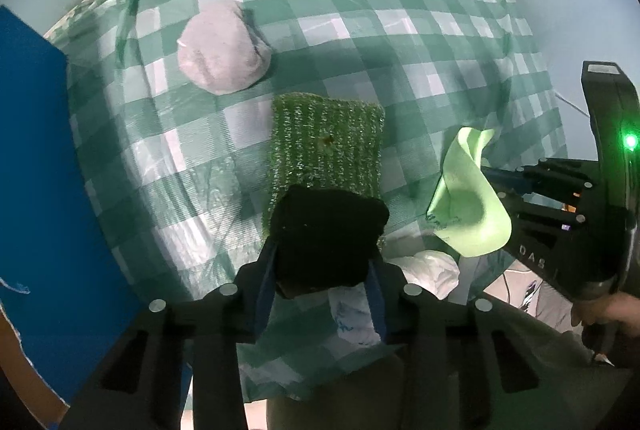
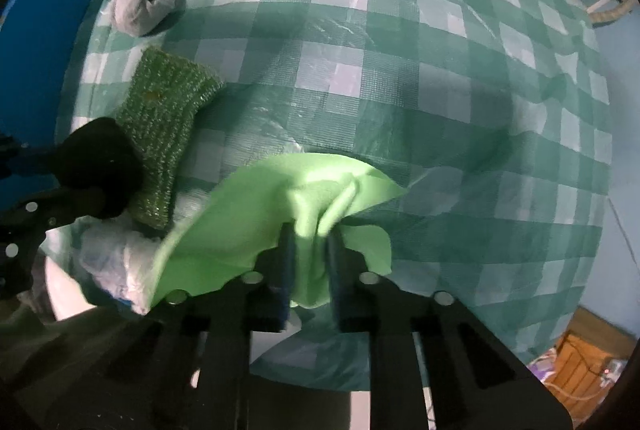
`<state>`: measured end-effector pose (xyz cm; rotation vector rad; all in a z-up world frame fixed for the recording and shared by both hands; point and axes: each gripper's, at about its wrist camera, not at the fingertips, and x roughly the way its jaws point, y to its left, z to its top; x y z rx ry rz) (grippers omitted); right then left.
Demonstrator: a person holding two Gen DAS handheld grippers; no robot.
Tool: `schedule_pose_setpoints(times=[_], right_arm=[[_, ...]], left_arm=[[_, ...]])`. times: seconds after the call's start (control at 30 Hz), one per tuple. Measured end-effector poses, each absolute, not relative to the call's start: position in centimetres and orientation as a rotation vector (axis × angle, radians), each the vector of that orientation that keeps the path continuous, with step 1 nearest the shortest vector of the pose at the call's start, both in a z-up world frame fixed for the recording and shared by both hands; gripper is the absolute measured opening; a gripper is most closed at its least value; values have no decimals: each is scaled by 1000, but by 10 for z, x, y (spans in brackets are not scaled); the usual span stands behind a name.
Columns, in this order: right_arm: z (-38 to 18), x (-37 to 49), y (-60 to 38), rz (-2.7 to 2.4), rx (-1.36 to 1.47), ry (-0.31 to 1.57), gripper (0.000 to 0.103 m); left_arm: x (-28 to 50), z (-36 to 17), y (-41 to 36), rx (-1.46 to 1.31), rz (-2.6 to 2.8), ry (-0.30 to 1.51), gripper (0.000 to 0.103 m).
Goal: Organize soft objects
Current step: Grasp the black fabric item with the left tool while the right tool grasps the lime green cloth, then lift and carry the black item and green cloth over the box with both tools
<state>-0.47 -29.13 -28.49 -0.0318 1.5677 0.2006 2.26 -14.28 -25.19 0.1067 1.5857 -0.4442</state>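
Both cameras ride on a hand-held gripper and look steeply down, close over the desk (image 1: pixel 400 42) with its green-checked cover. The left view faces along its fingers from the near edge; the right view sits beside it, probably slightly rightward. Both share the knitted green pad (image 1: pixel 326 142), grey bundle (image 2: pixel 146 0) and light green cloth (image 2: pixel 264 206).

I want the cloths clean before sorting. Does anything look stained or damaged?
The knitted green cloth has a small brownish spot near its middle, a stain or a hole; which, I cannot tell. The grey towel and light green cloth show no marks.
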Motion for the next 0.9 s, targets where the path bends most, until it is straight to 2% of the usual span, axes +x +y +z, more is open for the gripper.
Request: schedule_pose_setpoints(times=[0.03,0.1,0.63,0.9], right_arm=[[-285,-4,-293,210,-19,1570,9],[-285,-1,-300,218,20,1572,8],[-233,19,-328,275,130,1500,8],[-224,9,-320,293,147,1462,8]], left_arm=[[23,-251,-141,107,-440,1586,39],[24,-247,-136,106,-434,1578,37],[21,-211,-123,49,-419,1512,36],[19,-195,-119,23,-399,1485,35]])
